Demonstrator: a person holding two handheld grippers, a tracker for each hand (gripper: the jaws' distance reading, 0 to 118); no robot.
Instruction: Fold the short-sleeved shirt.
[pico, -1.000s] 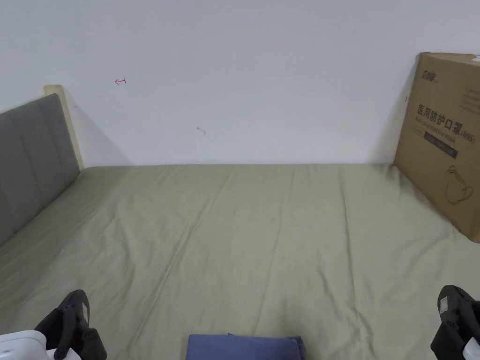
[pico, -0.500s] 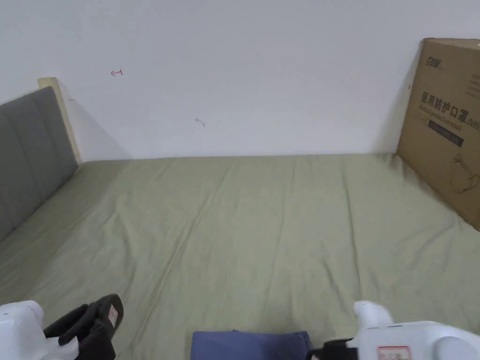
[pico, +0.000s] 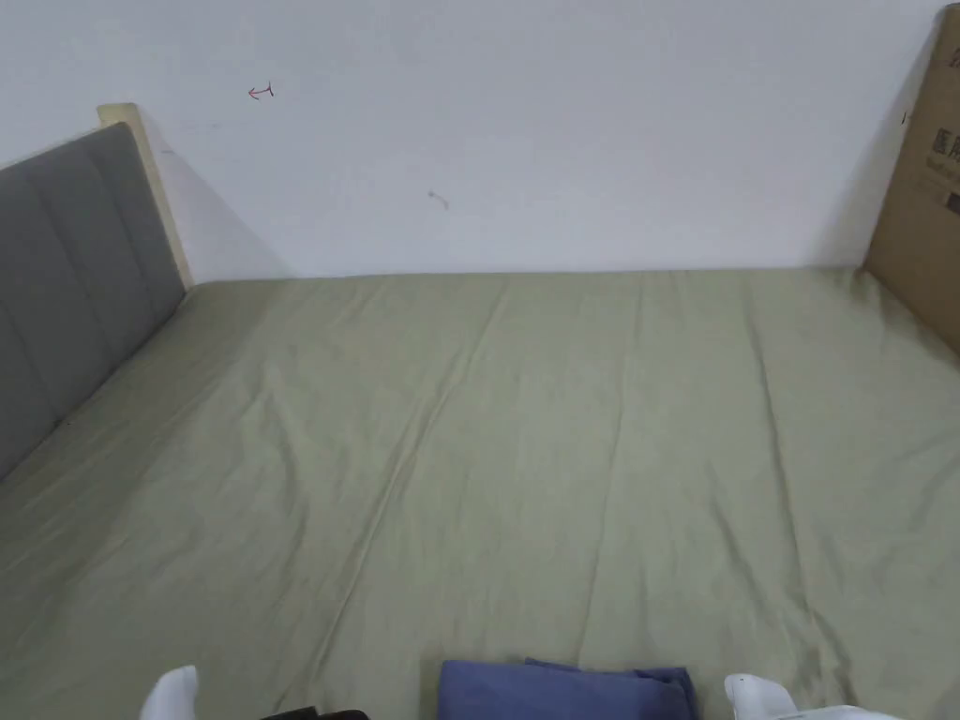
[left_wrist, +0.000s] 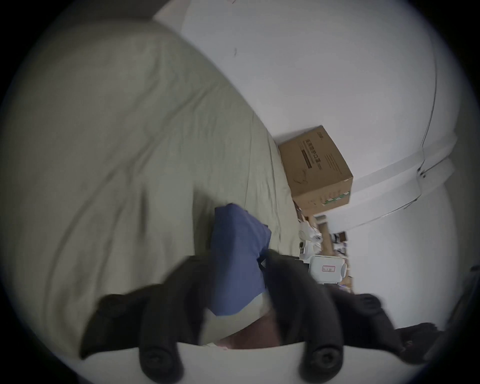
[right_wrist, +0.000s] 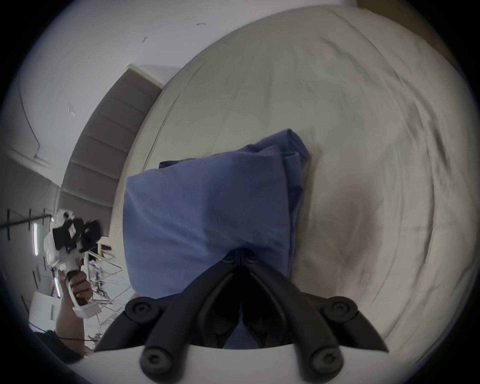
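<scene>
The soft blue cotton short-sleeved shirt (right_wrist: 207, 215), folded into a thick pad, is seen at the centre of the right gripper view on the olive-green bed sheet (pico: 525, 441). It is judged light and limp, best taken at a folded edge. The right gripper (right_wrist: 240, 256) fingers are closed together against its near edge; the left gripper (left_wrist: 233, 283) fingers stand apart. Print on the brown cardboard box (left_wrist: 315, 169) is left unread

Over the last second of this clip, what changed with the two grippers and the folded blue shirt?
Both grippers came inward from the picture's bottom corners toward the folded blue shirt. The right gripper is now shut on the shirt's near edge; the left gripper is open, jaws either side of the cloth. The head camera shifted too. The shirt stayed folded on the green sheet, the cardboard box by the wall.
</scene>
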